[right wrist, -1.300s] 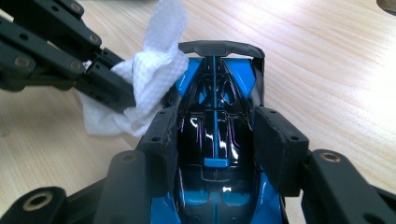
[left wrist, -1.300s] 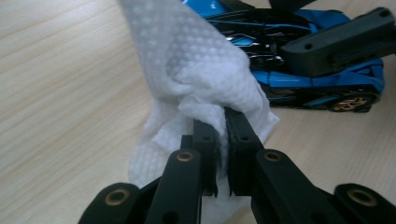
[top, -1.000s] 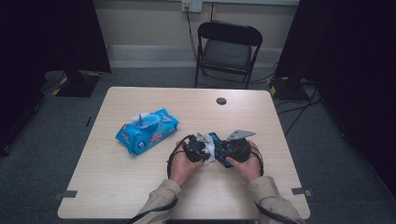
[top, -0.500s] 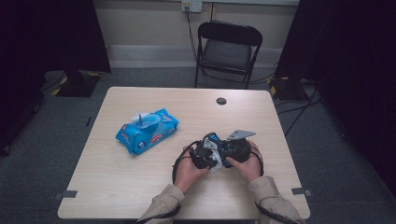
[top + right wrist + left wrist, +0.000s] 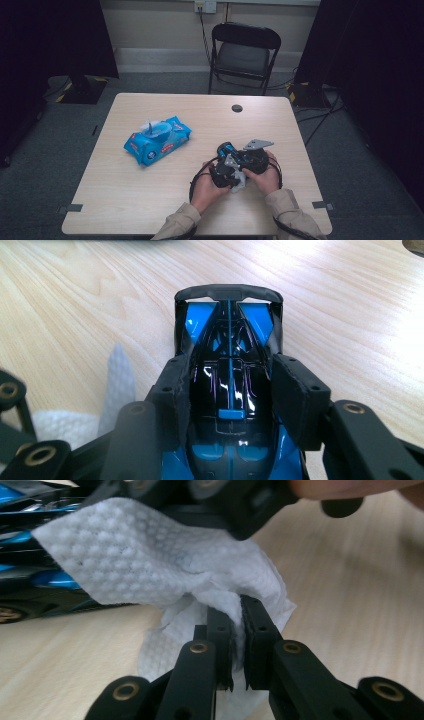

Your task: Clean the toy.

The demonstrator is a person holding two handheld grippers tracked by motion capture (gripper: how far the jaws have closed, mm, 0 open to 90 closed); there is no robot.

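Right gripper view shows your right claw (image 5: 227, 390) clamped across the body of a glossy black and blue toy car (image 5: 227, 380), one pad on each flank, the car's arched end pointing away over the light wood tabletop (image 5: 350, 315). Your left claw (image 5: 236, 630) is pinched nearly closed on a white dimpled wipe (image 5: 150, 560), whose bunched fabric sits between the pads while the rest spreads up against the car's side. From the high view, you hold both claws together at the near right part of the tabletop, your left hand (image 5: 207, 182) and right hand (image 5: 265, 175) almost touching, with the car between them. A blue pack of wipes (image 5: 157, 140) lies well apart to the left, a sheet poking from its top, and a small dark disc (image 5: 237, 108) sits near the far edge.
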